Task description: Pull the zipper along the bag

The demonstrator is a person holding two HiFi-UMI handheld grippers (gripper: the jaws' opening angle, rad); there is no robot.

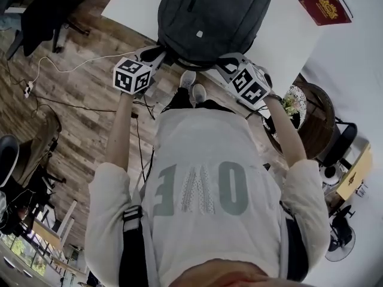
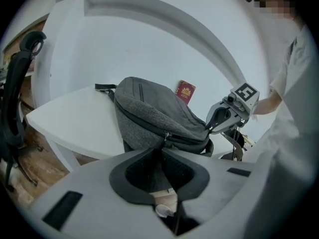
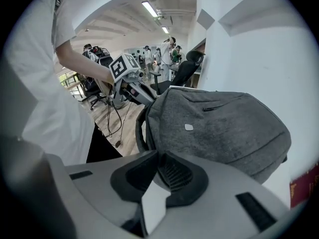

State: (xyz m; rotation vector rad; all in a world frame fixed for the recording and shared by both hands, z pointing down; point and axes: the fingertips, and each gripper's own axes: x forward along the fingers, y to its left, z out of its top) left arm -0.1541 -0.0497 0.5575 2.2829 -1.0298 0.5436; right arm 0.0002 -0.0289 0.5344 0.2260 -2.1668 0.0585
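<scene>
The grey backpack (image 1: 209, 17) lies at the near edge of the white counter (image 1: 128, 5), its zipper pull (image 2: 167, 135) just beyond the left gripper (image 2: 160, 153), whose jaws are clamped on the fabric, while the right gripper (image 3: 158, 159) pinches the backpack's other end, jaws nearly together.

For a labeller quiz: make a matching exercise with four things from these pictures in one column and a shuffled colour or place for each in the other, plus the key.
Things:
1 backpack
2 book
3 table
4 left gripper

Colour or place:
A red, near the table's corner
B white, under the backpack
C grey, lying on the table
D jaws at the backpack's near edge

Pairs: 1-C, 2-A, 3-B, 4-D
</scene>
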